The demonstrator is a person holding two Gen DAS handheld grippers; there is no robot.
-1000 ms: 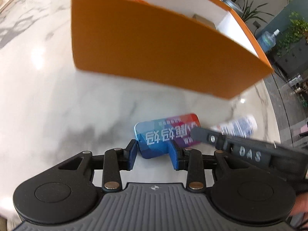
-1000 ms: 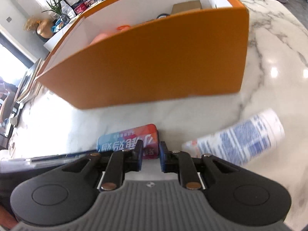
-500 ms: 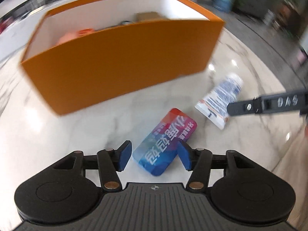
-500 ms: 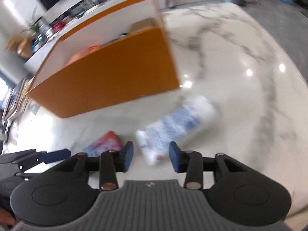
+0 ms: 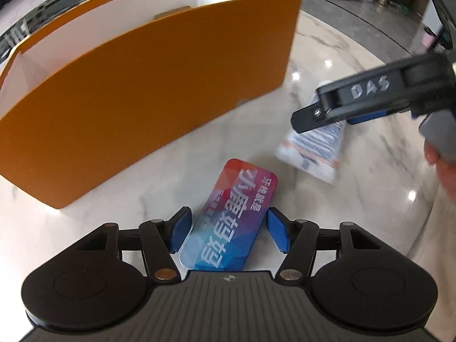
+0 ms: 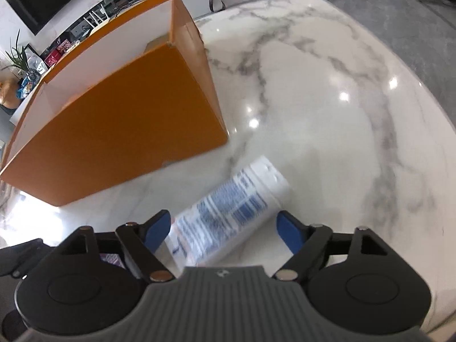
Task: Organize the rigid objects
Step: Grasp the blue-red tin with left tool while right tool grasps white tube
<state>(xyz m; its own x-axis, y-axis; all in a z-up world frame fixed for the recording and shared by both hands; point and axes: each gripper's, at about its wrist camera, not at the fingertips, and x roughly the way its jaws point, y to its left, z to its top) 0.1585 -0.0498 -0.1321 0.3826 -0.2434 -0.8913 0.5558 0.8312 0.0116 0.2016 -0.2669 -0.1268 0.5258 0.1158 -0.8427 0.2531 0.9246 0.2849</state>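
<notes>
Left gripper [image 5: 228, 229]: jaws spread around tin [image 5: 228, 222], near end hidden.
Right gripper [image 6: 225, 229]: jaws spread around blurred tube [image 6: 228, 213].
Box [image 5: 142, 91]: upper left, contents mostly hidden.

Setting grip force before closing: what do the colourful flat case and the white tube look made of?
Flat case: looks like printed metal or hard plastic; glossy, rounded corners, holds a flat shape. White tube: likely soft plastic; crimped flat end, round cap. Both lie on polished marble table.
</notes>
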